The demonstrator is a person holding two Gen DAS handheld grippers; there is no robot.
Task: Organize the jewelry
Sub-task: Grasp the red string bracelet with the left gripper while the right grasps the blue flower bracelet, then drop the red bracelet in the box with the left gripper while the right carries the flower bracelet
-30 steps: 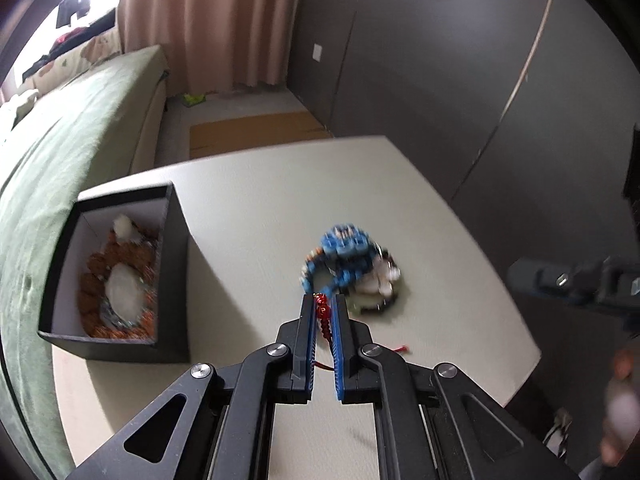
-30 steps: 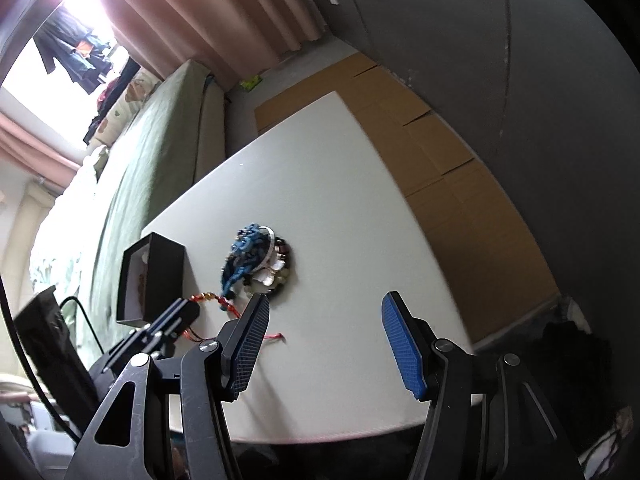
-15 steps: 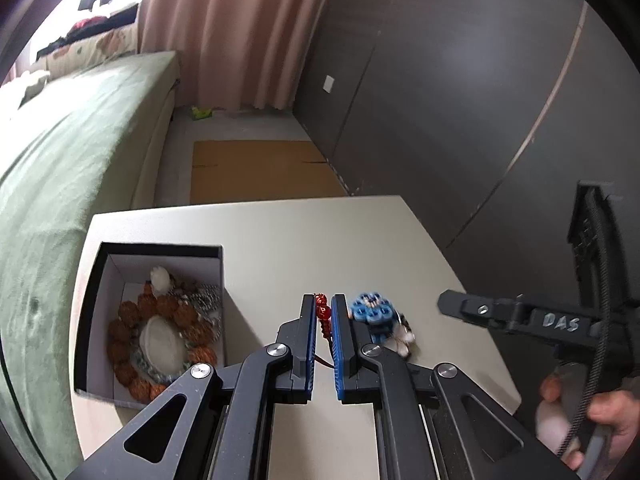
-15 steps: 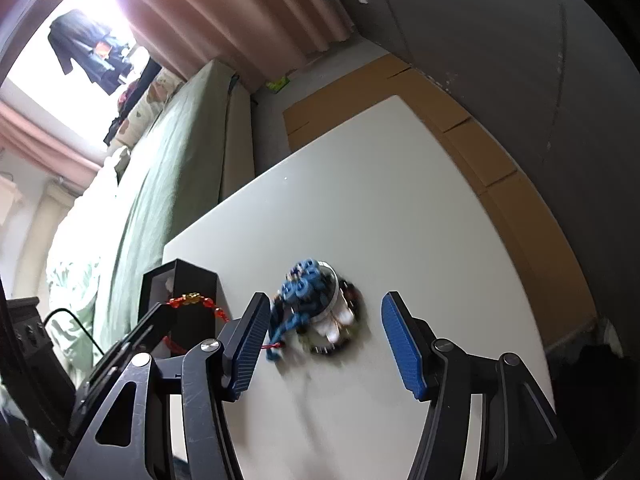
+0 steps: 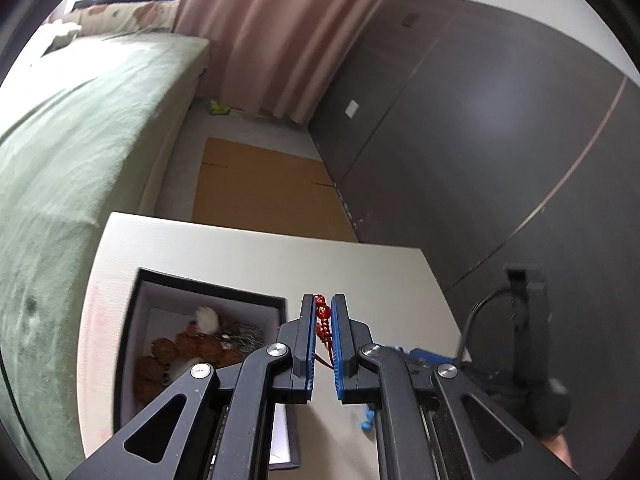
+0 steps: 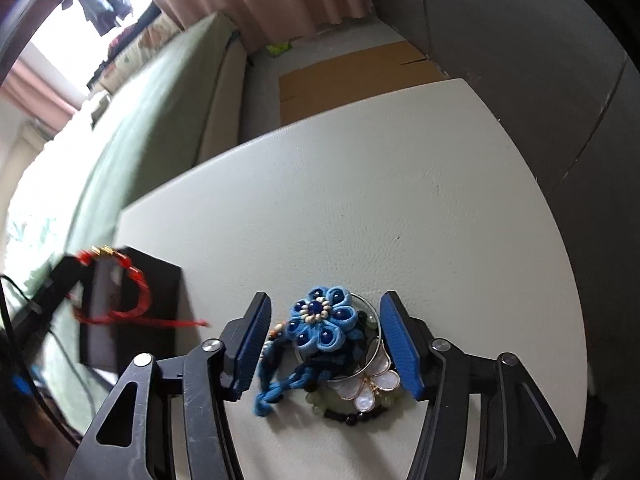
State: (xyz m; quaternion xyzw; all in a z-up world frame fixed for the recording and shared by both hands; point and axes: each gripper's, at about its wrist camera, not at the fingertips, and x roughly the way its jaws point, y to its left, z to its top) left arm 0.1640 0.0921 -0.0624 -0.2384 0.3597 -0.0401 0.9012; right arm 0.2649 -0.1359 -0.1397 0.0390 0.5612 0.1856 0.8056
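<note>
My left gripper [image 5: 323, 320] is shut on a red beaded bracelet [image 5: 323, 314] and holds it in the air by the right rim of the black jewelry box [image 5: 208, 288]. The box holds a brown bead bracelet [image 5: 168, 354] and white and silver pieces. In the right wrist view the red bracelet [image 6: 128, 280] hangs blurred over the box [image 6: 160, 292]. My right gripper [image 6: 324, 320] is open, its jaws on either side of a pile on the table: a blue fabric flower piece [image 6: 320, 320], a white shell flower [image 6: 370, 386], a metal ring and green beads.
The white table [image 6: 400, 180] ends close behind the box and at the right. A green bed [image 5: 72, 140] runs along the left. Cardboard [image 5: 256, 184] lies on the floor beyond the table. A dark wall [image 5: 500, 140] is at the right.
My left gripper has carried the red bracelet left and up, away from the pile to the box. My right gripper has come down around the blue flower pile.
</note>
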